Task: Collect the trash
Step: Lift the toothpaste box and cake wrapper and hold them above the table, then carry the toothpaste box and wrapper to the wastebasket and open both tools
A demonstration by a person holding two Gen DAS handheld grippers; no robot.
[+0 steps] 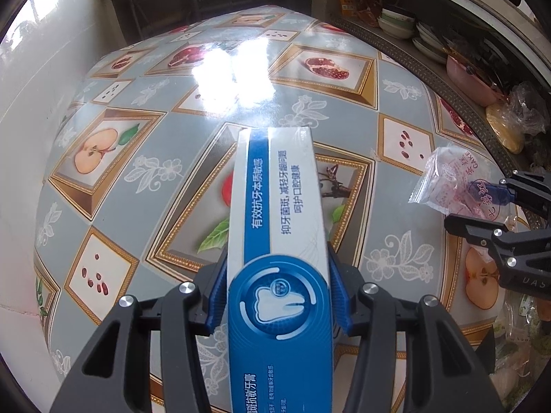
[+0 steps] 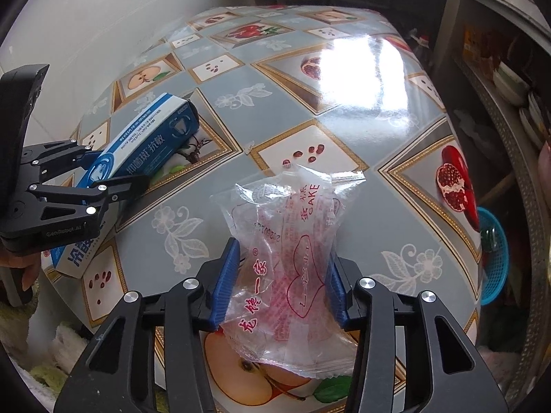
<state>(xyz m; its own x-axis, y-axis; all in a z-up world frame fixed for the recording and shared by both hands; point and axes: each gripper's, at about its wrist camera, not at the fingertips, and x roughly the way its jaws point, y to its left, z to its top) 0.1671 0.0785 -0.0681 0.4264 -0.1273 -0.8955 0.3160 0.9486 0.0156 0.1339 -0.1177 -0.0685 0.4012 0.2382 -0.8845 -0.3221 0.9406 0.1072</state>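
The left gripper (image 1: 279, 296) points steeply downward, its blue pads pressed against both sides of a toothpaste box (image 1: 279, 206). The right gripper (image 2: 284, 285) is tilted down likewise, its jaws apparently pinching a crumpled clear cake wrapper (image 2: 292, 241). Fingers (image 2: 29, 268) show behind the left gripper.

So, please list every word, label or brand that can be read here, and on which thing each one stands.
"CAKE": on the clear plastic wrapper in the right gripper.
"有效抗牙本质敏感": on the blue and white toothpaste box in the left gripper.
"GenRobot.AI": on the left gripper's body, seen from the right wrist.
The wrapper's red Chinese print and date code are too distorted to read surely.
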